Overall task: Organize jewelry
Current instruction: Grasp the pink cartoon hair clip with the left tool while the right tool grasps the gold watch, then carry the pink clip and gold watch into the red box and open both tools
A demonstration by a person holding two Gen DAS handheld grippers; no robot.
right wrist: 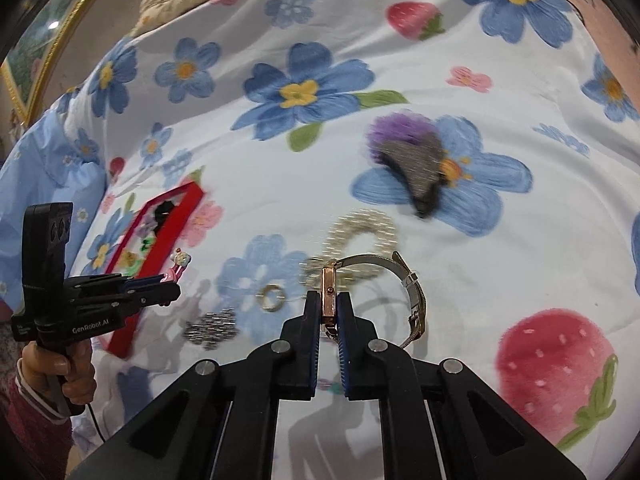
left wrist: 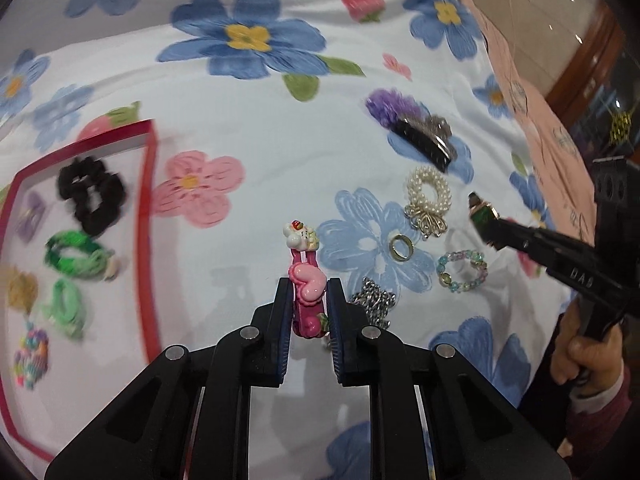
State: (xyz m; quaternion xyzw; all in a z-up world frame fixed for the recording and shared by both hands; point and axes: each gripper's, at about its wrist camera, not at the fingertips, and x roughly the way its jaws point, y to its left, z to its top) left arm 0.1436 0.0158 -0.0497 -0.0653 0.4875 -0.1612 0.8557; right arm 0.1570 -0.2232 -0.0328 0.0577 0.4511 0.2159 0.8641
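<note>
Left gripper (left wrist: pixel 308 300) clamped on pink hair clip (left wrist: pixel 306 280), clip lengthwise between fingers, charm end forward; likely so it drops flat.

Red-rimmed tray (left wrist: pixel 146 216) to its left, holds scrunchies, hair ties: probable destination.

Right gripper (right wrist: pixel 329 308) clamped on wristwatch (right wrist: pixel 329 292) case, edge-on; mesh strap loops free to right.

Gold ring (right wrist: pixel 272 298), chain (right wrist: pixel 210 326) ahead-left of right gripper, unsorted on floral cloth (right wrist: pixel 280 184).

surface: white floral bedspread (right wrist: pixel 400 40) | gilt picture frame (right wrist: pixel 48 36) at left | pink sheet (left wrist: pixel 516 64) | wooden furniture (left wrist: pixel 580 76) right
</note>
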